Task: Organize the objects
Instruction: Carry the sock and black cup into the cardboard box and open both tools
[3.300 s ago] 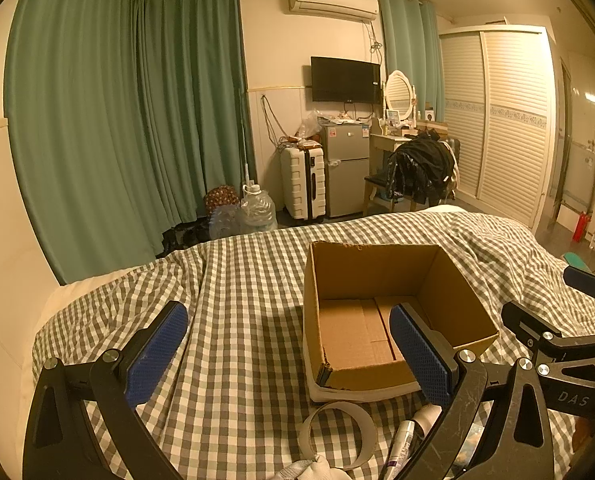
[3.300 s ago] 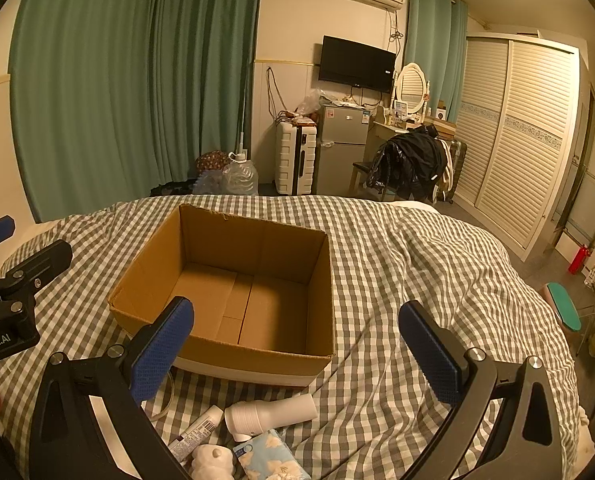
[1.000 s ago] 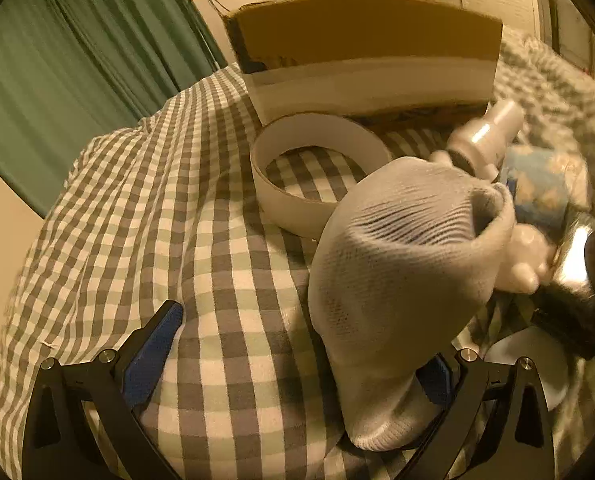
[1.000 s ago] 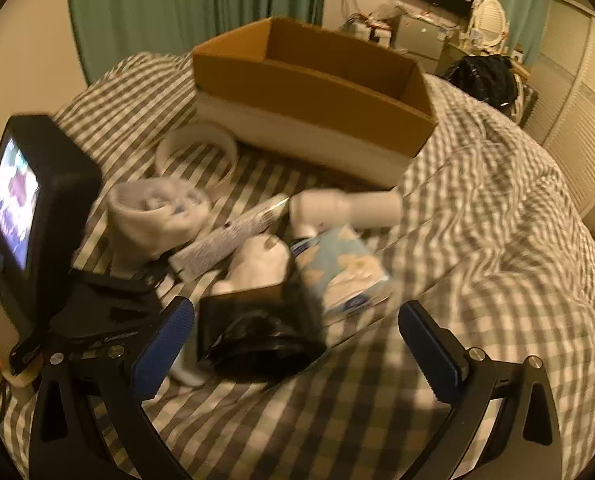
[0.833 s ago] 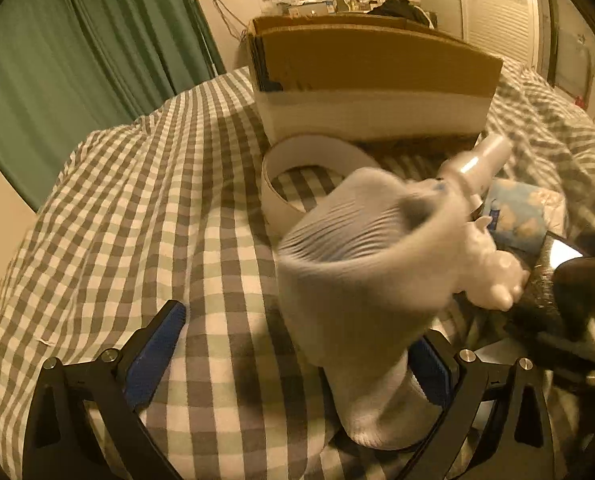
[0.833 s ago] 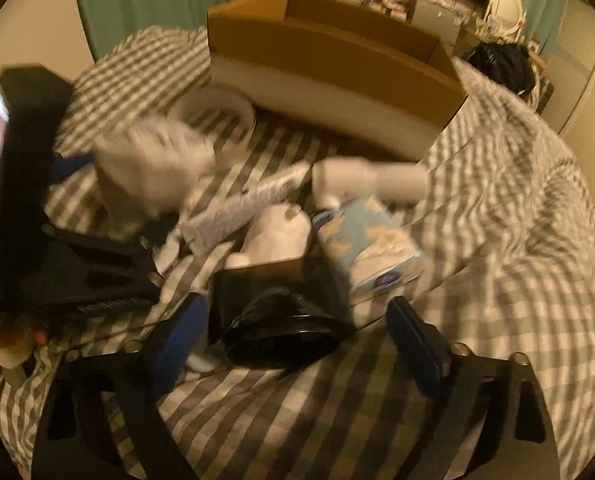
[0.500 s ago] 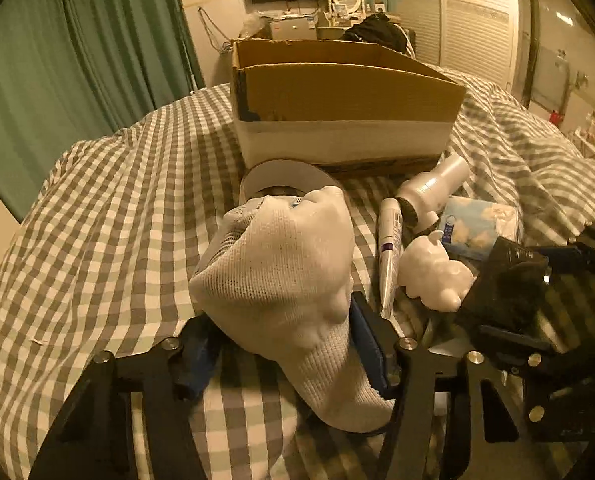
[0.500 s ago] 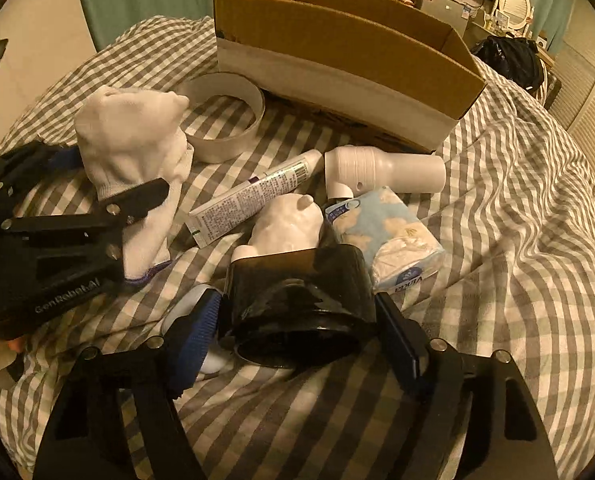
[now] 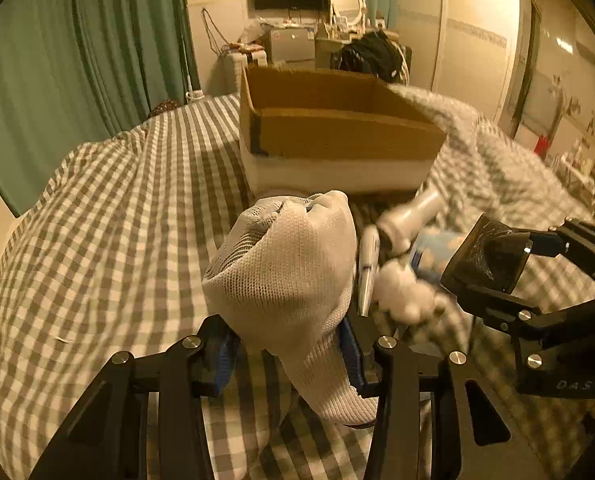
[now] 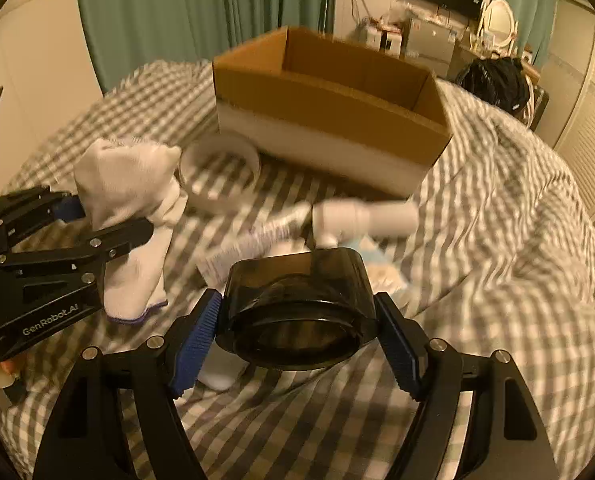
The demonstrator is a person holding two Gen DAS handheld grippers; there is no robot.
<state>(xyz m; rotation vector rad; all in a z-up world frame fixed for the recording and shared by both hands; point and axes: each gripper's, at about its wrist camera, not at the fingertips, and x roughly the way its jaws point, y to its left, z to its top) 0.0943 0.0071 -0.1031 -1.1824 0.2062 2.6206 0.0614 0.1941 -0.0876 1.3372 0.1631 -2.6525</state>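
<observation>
Bed (image 9: 109, 216) covered in grey-and-white checked cloth, soft and creased, carrying all the objects. Left gripper (image 9: 287, 346), its blue ribbed pads pressed together on a white knitted sock (image 9: 289, 280); the sock is bunched, mesh-textured, with a dark-edged cuff hanging below the jaws, and is lifted clear of the cloth. Right gripper (image 10: 297, 344), its blue pads clamped on either side of a dark translucent plastic container (image 10: 299, 308), smooth, rounded and open-mouthed, held just above the bed on the right of the sock.

Cardboard box (image 10: 329, 92), brown, rectangular and open-topped, with a white band along its lower wall, resting on the far part of the bed. Just near of it lies a white ring (image 10: 219, 172), a flat hoop of thin strip. Between box and grippers, blurred: a white cylindrical bottle (image 10: 367, 214) on its side, a slender tube (image 10: 253, 244) touching it, a pale blue tissue pack (image 9: 429, 252), and a small white lumpy figure (image 9: 403, 294). Green pleated curtains (image 9: 77, 64) hang behind the bed on the left.
</observation>
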